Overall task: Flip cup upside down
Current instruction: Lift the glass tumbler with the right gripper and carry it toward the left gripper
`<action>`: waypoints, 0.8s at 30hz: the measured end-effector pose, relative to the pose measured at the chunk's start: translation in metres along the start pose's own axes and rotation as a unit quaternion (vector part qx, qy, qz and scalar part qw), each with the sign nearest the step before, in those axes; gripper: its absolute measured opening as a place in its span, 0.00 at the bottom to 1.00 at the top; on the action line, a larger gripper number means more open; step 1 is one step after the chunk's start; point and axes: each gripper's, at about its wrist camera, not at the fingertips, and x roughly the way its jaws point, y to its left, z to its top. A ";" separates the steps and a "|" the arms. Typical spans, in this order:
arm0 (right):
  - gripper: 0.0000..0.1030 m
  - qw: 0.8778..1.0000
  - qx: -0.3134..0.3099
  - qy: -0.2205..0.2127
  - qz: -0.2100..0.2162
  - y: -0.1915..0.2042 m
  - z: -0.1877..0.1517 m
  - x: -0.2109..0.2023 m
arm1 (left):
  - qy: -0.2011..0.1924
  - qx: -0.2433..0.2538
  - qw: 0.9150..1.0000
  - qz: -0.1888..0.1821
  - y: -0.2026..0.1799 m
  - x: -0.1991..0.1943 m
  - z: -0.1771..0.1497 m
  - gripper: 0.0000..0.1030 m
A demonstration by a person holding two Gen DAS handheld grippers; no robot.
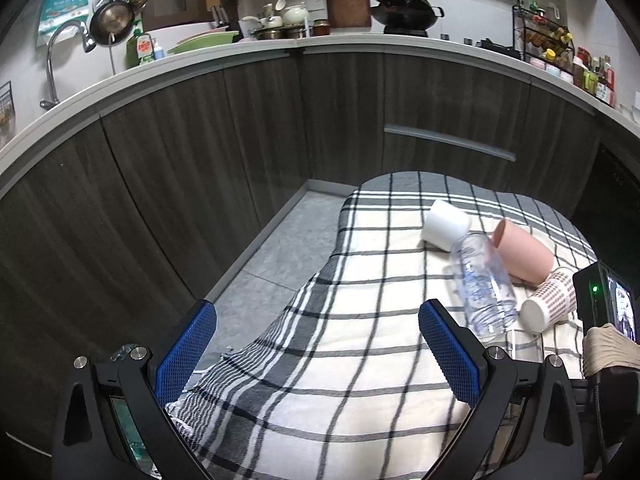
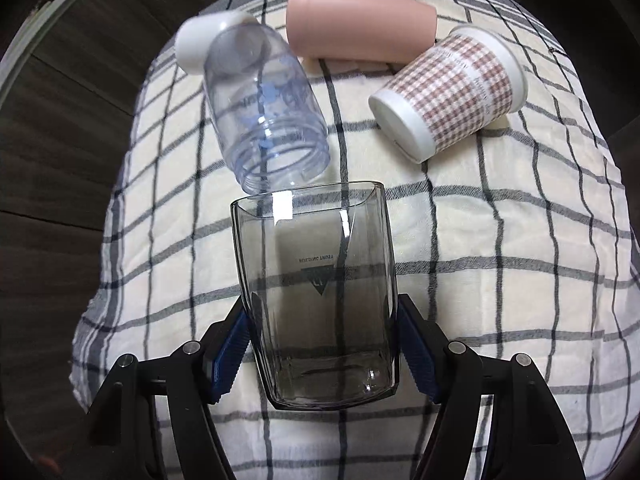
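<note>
My right gripper (image 2: 322,322) is shut on a smoky clear square glass cup (image 2: 316,292). The cup's rim points away from me and its thick base is near the camera, over the checked cloth (image 2: 500,260). Its logo reads upside down. In the left wrist view the glass (image 1: 528,346) shows faintly at the right, beside the right gripper's body (image 1: 604,312). My left gripper (image 1: 316,332) is open and empty, above the cloth's left edge.
On the cloth lie a clear plastic jar (image 2: 268,112), a white cup (image 2: 200,40), a pink cup (image 2: 360,26) and a checked paper cup (image 2: 448,92), all on their sides. Dark cabinets (image 1: 200,152) and a kitchen counter (image 1: 280,46) stand behind. Grey floor (image 1: 288,248) lies left.
</note>
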 end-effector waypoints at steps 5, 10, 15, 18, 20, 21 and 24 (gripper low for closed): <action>0.68 1.000 -0.002 -0.005 -0.021 0.009 0.000 0.009 | 0.010 -0.001 1.000 0.004 0.005 0.007 -0.006 1.00; 0.68 0.999 -0.014 -0.008 -0.031 0.016 0.000 0.010 | 0.011 0.000 1.000 0.002 0.004 0.007 -0.007 1.00; 0.83 0.998 -0.034 -0.038 -0.026 0.016 -0.004 -0.006 | 0.010 0.004 1.000 -0.003 0.000 0.002 -0.007 1.00; 0.83 0.998 -0.036 -0.055 -0.012 0.011 -0.008 -0.020 | 0.007 0.007 1.000 -0.010 -0.006 -0.004 -0.007 1.00; 0.83 0.997 -0.032 -0.069 -0.002 -0.001 -0.012 -0.035 | 0.006 0.011 1.000 -0.021 -0.014 -0.008 -0.008 1.00; 0.83 0.996 -0.029 -0.078 0.003 -0.006 -0.014 -0.042 | 0.005 0.014 0.999 -0.029 -0.018 -0.010 -0.009 1.00; 0.84 0.993 -0.015 -0.115 0.007 -0.034 -0.019 -0.066 | 0.003 0.026 0.998 -0.058 -0.039 -0.014 -0.017 1.00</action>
